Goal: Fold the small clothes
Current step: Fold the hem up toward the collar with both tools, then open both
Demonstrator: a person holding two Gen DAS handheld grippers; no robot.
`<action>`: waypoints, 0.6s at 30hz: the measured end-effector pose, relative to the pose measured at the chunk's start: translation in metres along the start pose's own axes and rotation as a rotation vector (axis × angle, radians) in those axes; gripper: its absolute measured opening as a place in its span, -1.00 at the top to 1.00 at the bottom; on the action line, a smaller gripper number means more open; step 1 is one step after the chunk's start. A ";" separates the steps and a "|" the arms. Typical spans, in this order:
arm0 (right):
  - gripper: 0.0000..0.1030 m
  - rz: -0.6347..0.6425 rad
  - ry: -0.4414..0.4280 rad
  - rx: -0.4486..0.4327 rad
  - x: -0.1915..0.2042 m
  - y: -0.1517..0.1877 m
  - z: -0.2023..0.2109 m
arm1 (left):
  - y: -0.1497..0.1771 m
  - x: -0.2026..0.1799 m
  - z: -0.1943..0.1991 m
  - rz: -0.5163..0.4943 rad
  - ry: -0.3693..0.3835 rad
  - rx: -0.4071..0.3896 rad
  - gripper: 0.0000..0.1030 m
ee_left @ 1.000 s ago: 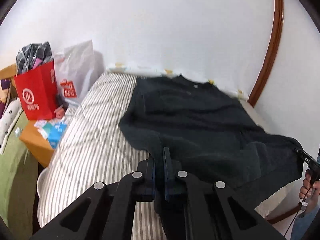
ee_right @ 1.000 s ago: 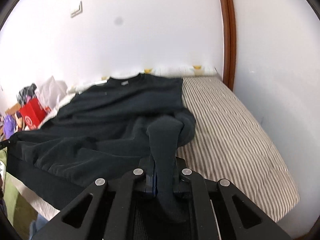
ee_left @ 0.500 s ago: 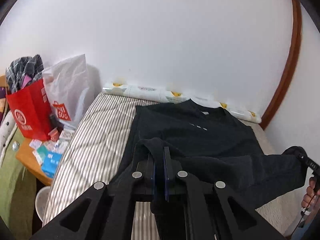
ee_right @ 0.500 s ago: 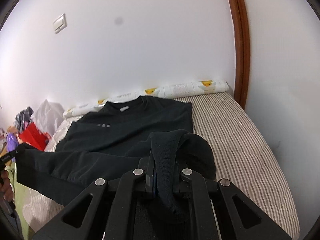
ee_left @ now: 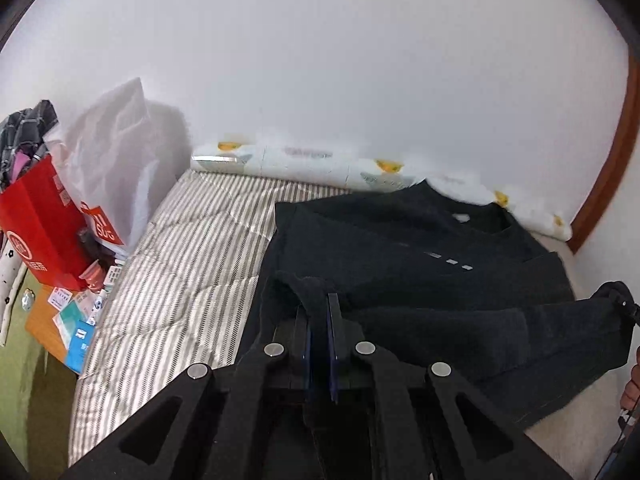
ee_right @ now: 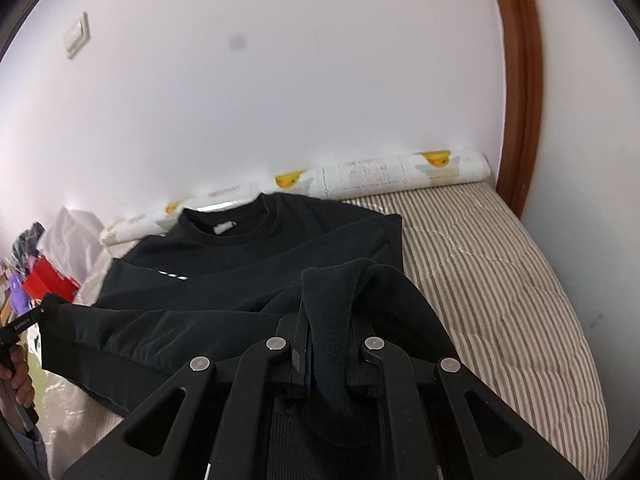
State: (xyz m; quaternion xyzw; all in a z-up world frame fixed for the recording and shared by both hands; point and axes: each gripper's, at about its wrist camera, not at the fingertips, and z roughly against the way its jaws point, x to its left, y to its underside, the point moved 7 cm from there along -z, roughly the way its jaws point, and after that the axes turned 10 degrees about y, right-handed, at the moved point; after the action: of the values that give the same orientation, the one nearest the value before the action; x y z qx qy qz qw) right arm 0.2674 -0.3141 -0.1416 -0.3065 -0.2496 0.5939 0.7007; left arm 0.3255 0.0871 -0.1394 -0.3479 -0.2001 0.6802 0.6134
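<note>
On the striped mattress (ee_left: 192, 264), your left gripper (ee_left: 320, 312) and right gripper (ee_right: 328, 320) each clamp the black sweatshirt's (ee_left: 420, 264) hem, lifted toward its collar.

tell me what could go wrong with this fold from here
The left gripper and right gripper each pinch only a small bunch of the black sweatshirt, so a corner might slip out. The hem sags between them and could land creased. The collar sits against the paper rolls, which an overshoot might nudge.

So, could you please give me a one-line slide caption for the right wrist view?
Right gripper clamps the hem of a black sweatshirt, lifted over a striped bed.
</note>
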 end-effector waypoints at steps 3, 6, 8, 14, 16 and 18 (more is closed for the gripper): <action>0.83 0.014 0.014 0.029 0.003 0.002 -0.027 | 0.002 0.004 -0.019 -0.001 -0.014 0.023 0.87; 0.83 0.030 0.037 0.063 0.003 0.007 -0.051 | 0.004 0.008 -0.030 0.003 -0.014 0.038 0.87; 0.83 0.025 0.036 0.083 0.002 0.011 -0.062 | 0.006 0.009 -0.034 -0.004 -0.017 0.041 0.86; 0.81 0.015 0.039 0.141 0.000 0.017 -0.081 | 0.008 0.008 -0.039 -0.019 -0.025 0.056 0.82; 0.73 0.013 0.027 0.157 -0.002 0.018 -0.080 | 0.008 0.008 -0.038 -0.019 -0.022 0.063 0.82; 0.66 0.005 0.019 0.173 -0.004 0.019 -0.076 | 0.008 0.007 -0.033 -0.015 -0.003 0.064 0.80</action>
State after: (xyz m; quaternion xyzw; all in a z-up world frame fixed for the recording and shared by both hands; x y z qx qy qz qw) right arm 0.3080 -0.3264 -0.2070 -0.2510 -0.1898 0.6120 0.7255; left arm 0.3435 0.0871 -0.1686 -0.3254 -0.1816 0.6821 0.6292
